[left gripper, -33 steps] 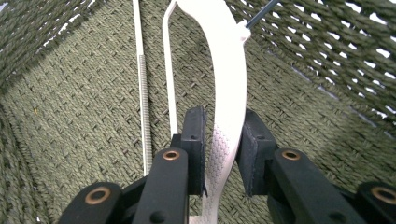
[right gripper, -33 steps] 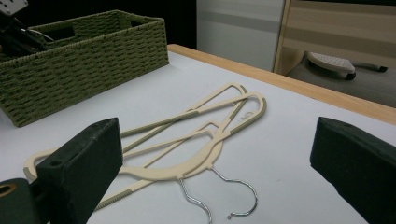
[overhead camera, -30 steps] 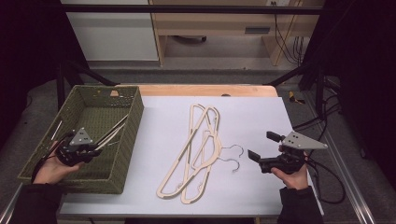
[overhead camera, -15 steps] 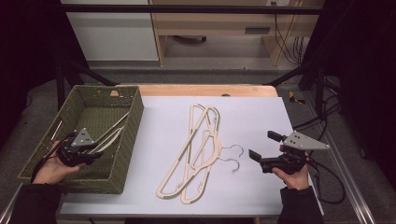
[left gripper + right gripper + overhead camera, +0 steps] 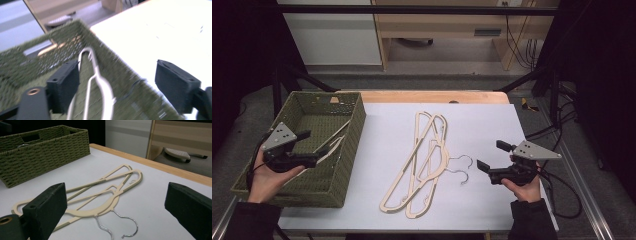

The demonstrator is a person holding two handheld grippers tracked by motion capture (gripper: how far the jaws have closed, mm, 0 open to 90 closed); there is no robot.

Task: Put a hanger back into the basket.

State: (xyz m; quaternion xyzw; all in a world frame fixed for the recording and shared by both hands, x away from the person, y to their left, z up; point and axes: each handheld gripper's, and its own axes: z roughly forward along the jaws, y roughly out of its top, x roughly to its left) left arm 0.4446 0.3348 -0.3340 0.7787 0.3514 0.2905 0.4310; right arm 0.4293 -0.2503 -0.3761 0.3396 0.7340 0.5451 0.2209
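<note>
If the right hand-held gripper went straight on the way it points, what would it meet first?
Probably the metal hooks of the two cream hangers on the table; the right hand-held gripper, jaws open, points at them, though its height above them is unclear.

Hangers (image 5: 100, 192) between open gripper (image 5: 120, 220) jaws

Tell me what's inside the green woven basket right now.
The basket holds cream hangers with metal hooks, leaning toward its right wall. How many there are can't be counted, because the left gripper and hand cover part of the inside.
</note>
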